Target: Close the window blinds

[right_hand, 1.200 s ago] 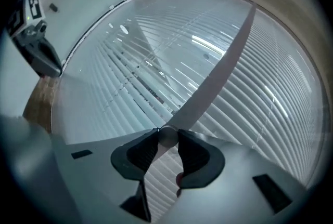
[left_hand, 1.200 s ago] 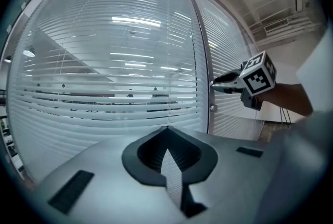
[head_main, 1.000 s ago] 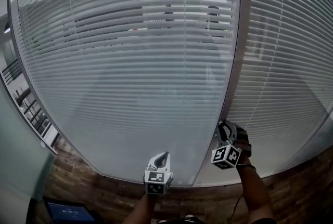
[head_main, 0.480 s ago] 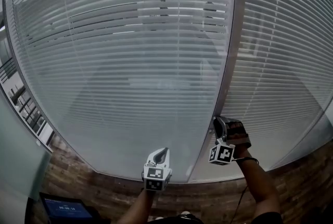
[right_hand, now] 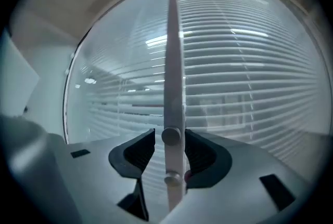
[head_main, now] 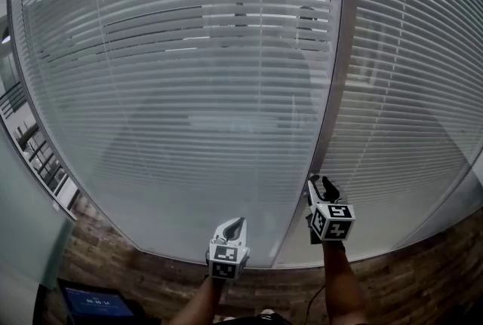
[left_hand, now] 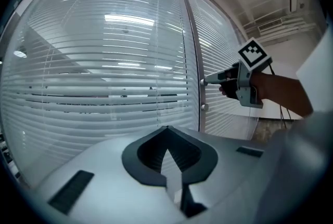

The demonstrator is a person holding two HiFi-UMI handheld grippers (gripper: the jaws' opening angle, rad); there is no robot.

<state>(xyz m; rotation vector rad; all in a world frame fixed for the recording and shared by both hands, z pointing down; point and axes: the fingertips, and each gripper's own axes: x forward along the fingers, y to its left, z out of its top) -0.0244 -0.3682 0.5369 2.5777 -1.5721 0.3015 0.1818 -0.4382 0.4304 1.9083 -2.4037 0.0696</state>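
Observation:
White slatted blinds [head_main: 189,90] hang behind curved glass, their slats tilted partly open so the room behind shows through. A grey mullion [head_main: 333,90] divides the two panes. In the right gripper view it carries a round knob [right_hand: 171,136] with a second knob [right_hand: 172,179] below. My right gripper [head_main: 321,182] points at the mullion; its jaws are opening, with the upper knob between them and a small gap on each side. My left gripper [head_main: 235,224] hovers lower to the left, shut and empty, short of the glass. The left gripper view also shows the right gripper [left_hand: 206,81] at the knob [left_hand: 202,82].
A brick-patterned surface [head_main: 113,278] runs under the window. A small lit screen [head_main: 94,306] sits at the lower left. A pale partition [head_main: 19,240] stands at the left edge. Ceiling ducting [left_hand: 270,23] shows at the upper right in the left gripper view.
The right gripper has turned on the mullion knob, its marker cube now facing me and sitting a little lower, with jaws wider apart. The left gripper has stayed put.

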